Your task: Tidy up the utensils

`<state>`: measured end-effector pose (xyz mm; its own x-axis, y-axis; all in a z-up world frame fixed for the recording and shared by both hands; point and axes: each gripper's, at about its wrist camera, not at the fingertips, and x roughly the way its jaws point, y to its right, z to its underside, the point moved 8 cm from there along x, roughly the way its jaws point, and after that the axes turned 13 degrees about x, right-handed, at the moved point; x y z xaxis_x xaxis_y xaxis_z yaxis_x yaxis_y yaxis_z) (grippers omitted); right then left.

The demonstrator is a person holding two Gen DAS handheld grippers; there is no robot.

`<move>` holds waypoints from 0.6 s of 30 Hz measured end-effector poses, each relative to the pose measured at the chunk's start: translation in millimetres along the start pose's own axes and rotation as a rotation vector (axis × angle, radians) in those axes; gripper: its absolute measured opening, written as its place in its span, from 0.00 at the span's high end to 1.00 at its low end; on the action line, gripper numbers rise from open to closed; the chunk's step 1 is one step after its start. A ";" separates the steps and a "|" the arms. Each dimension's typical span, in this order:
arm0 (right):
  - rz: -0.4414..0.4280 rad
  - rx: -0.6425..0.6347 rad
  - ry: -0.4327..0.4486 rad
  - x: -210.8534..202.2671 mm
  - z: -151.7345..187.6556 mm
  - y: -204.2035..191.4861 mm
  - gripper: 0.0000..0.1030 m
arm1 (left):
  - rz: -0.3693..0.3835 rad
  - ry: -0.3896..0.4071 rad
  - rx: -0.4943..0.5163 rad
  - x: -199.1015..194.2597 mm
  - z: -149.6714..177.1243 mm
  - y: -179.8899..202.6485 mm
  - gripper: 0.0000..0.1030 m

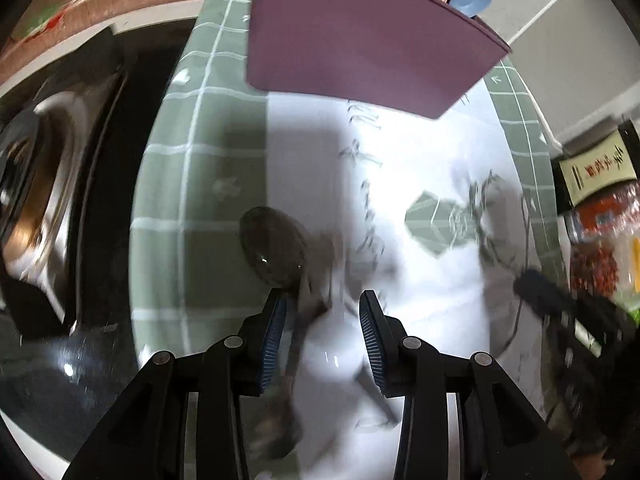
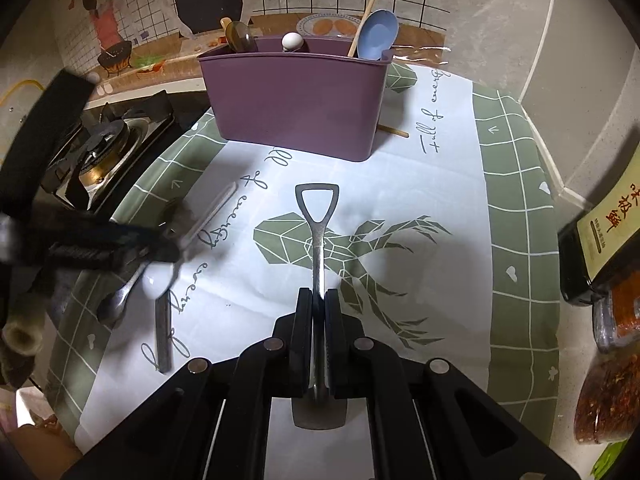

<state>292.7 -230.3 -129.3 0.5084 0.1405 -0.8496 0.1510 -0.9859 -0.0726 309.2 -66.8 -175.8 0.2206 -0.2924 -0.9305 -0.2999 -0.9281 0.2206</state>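
My right gripper (image 2: 319,294) is shut on a steel shovel-shaped spoon (image 2: 318,216), gripping its shaft; the looped handle points toward the purple utensil caddy (image 2: 294,104) and the blade sits under the jaws. The caddy holds a blue spoon (image 2: 378,34), a chopstick, a white-knobbed utensil and a dark one. My left gripper (image 1: 323,308) is open, low over a blurred pile of utensils: a metal spoon (image 1: 274,246) and a white spoon (image 1: 334,360). In the right wrist view the left gripper (image 2: 160,246) shows blurred at the left, over those utensils (image 2: 154,280). The caddy (image 1: 360,36) stands ahead of it.
A green and white cloth (image 2: 516,208) with a deer print covers the counter. A gas stove (image 2: 108,148) lies to the left. Sauce bottle (image 2: 604,224) and chili jars (image 2: 608,396) stand at the right edge. A chopstick (image 2: 394,131) lies by the caddy.
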 end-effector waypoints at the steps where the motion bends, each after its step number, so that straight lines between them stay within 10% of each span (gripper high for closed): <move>1: 0.003 0.001 0.001 0.8 -0.4 -0.3 0.95 | -0.001 0.003 0.005 1.6 -5.5 1.8 0.62; 10: 0.002 0.048 0.006 0.8 0.1 5.2 0.95 | -0.215 0.106 0.275 11.6 -15.6 23.8 0.71; 18: -0.008 0.089 0.020 -5.9 -4.6 13.3 0.95 | -0.103 0.324 0.169 -50.4 4.9 11.5 0.73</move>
<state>295.6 -243.9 -122.9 0.5245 0.1496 -0.8382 0.0802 -0.9888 -0.1263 290.1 -61.6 -127.8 0.5319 -0.2823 -0.7984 -0.4033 -0.9134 0.0543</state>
